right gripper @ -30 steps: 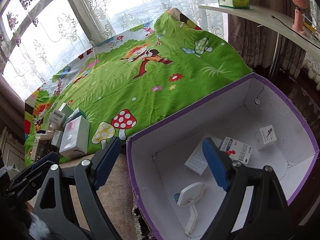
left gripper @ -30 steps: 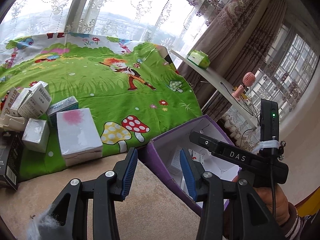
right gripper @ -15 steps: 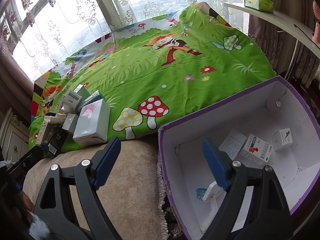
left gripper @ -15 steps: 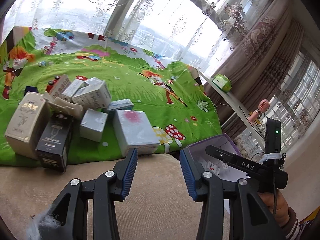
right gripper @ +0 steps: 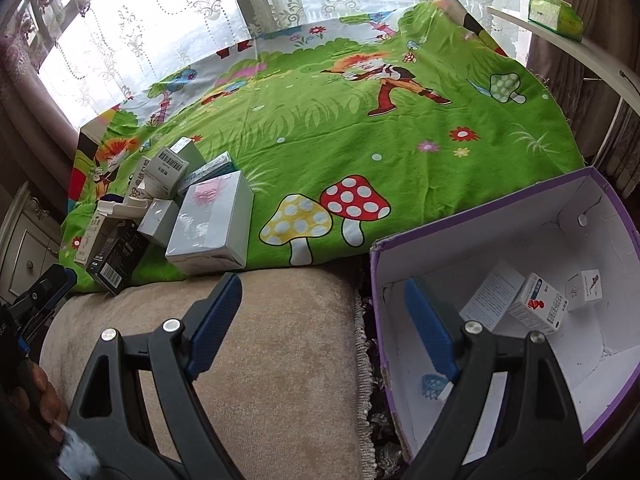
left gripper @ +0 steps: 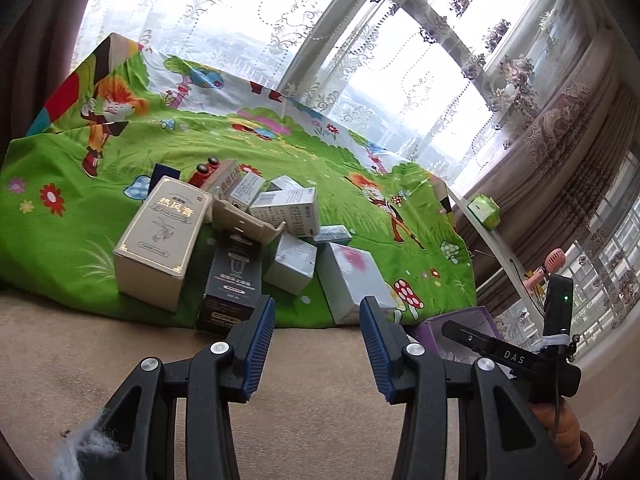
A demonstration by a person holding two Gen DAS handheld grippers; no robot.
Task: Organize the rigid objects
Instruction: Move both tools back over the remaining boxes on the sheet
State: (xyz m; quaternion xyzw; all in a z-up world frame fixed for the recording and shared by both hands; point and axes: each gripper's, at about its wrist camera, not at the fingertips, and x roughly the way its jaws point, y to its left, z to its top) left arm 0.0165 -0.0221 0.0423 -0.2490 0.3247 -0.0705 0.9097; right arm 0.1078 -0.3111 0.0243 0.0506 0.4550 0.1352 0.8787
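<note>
My left tongs (left gripper: pixel 318 344) and right tongs (right gripper: pixel 324 320) hang released and empty, aimed between the cluttered cardboard boxes (left gripper: pixel 224 248) and the purple-rimmed white bin (right gripper: pixel 600 216), ready for sorting.

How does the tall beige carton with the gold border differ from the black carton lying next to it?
The beige gold-bordered carton is pale, with dark lettering and a line drawing on its face; the black carton is dark with pale print. The beige carton looks wider and bulkier, the black one slimmer. The beige carton lies wholly on the green cartoon sheet, while the black one's end overhangs onto the tan cushion. Both are rectangular, closed and lying flat.
</note>
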